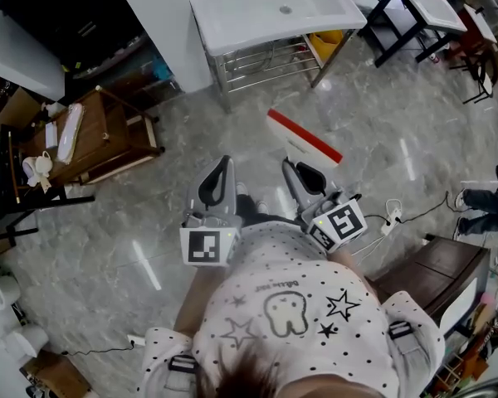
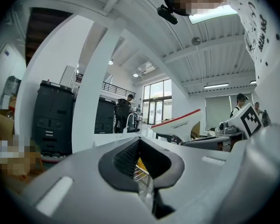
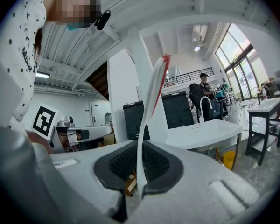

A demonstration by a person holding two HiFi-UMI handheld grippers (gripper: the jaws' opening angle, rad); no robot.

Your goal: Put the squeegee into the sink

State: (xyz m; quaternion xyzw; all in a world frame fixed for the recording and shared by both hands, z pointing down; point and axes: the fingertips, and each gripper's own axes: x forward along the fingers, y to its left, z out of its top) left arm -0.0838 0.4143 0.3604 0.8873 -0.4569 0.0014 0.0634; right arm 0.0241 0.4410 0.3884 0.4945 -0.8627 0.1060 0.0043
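We're in a big open workspace here, more test hall or lab than anyone's home. A grey marble-look floor (image 1: 382, 139) spreads out everywhere, and a white sink (image 1: 232, 31) stands free on a bare metal frame. A second basin (image 1: 436, 7) on a black frame sits off to the right. Loose cables (image 1: 415, 212) trail over the floor and a wooden trolley (image 1: 108, 135) is parked at the left. Look up: a high beamed ceiling (image 2: 214, 41) with strip lights, a mezzanine railing (image 2: 114, 88), tall windows (image 2: 156, 101), big black machines (image 2: 53, 120), and a person (image 2: 123, 111) standing at the back.
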